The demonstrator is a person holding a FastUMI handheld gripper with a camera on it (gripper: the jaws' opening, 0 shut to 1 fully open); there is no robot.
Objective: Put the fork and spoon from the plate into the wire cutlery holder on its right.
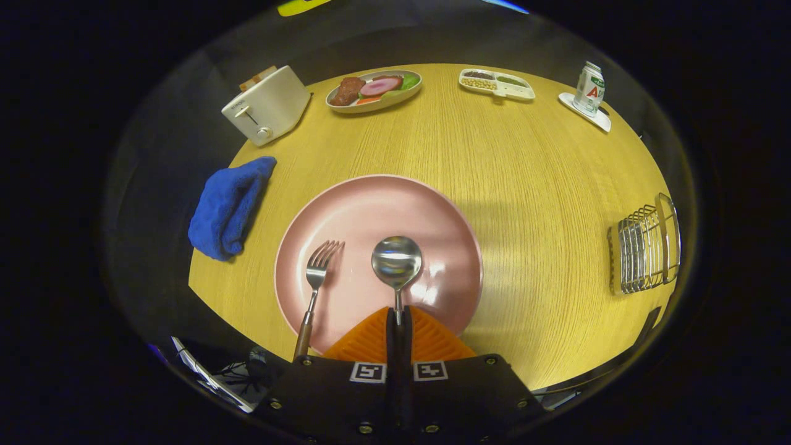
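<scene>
1. The gripper (398, 318) is clenched on the spoon (397, 262): its two fingers are pressed together around the spoon's handle, with only a thin slit left between them.
2. The spoon sticks straight out ahead of the fingers, bowl facing up and shining, over the near half of the pink plate (371, 204). I can't tell whether the bowl is touching the plate or lifted a little off it.
3. The fork (314, 290) lies on the plate just to the left of the spoon, tines pointing away, its brown handle hanging over the near rim beside the fingers. Fork and spoon are apart.
4. The wire cutlery holder (646, 247) stands well off to the right of the plate, near the table's edge.
5. The plate sits on a round wooden table (525, 185).
6. A crumpled blue cloth (228, 207) rests at the left edge of the table, close to the plate.
7. Along the far side stand a white toaster (267, 105), an oval dish of food (376, 89), a small divided tray (496, 83) and a can (589, 89) on a white coaster.
</scene>
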